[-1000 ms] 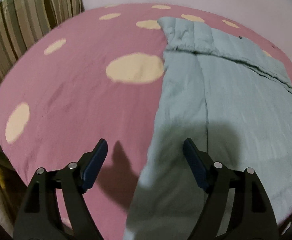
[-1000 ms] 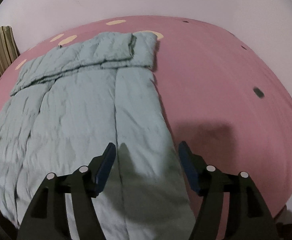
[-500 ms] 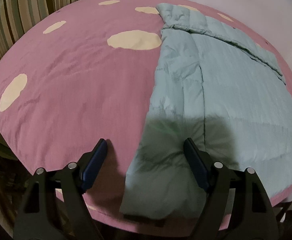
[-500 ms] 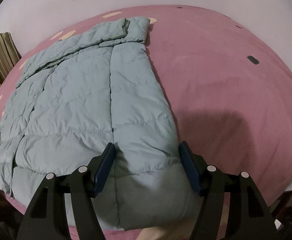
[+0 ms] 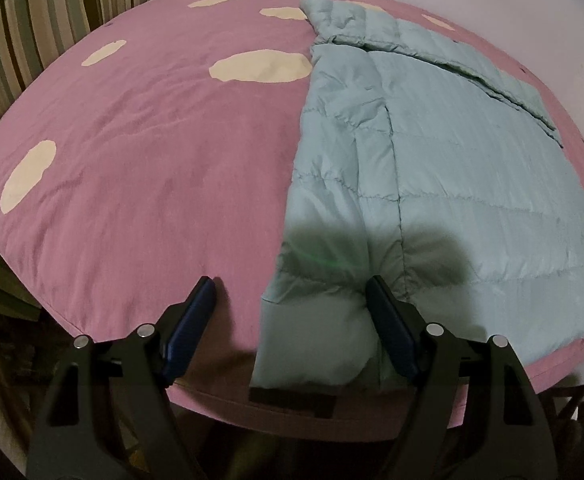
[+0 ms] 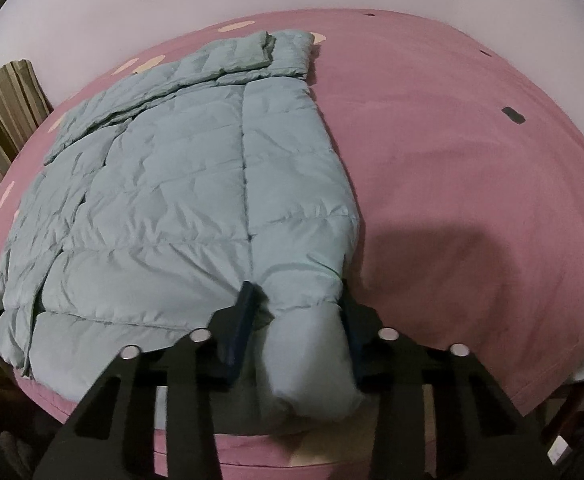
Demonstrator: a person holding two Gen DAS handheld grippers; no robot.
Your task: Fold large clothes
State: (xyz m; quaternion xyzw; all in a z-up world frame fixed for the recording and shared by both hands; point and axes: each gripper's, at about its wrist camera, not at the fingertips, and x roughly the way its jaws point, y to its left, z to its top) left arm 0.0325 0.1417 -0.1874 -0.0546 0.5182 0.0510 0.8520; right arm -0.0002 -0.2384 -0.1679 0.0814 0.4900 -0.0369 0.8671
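The left claw stands wide at the near edge of the bed. Its left finger hangs over bare pink cover, and its right finger rests against the padding at the near left corner of the pale blue quilted coat. That corner lies between the fingers, not yet pinched. The coat's long axis runs straight away from both claws, from its hem at the near edge of the bed toward its collar by the far edge. It fills the middle of the bed.

At the coat's near right corner, the right claw has just been closing. Its fingers are drawn in narrow on a bunched roll of hem that bulges between them, so this side looks gripped. I judge that the left claw is the one lagging, and that it must close before both corners can be lifted toward the collar.

The bed cover is pink with cream blotches, soft and a little wrinkled. A striped curtain hangs at the far left, and a plain pale wall stands behind.
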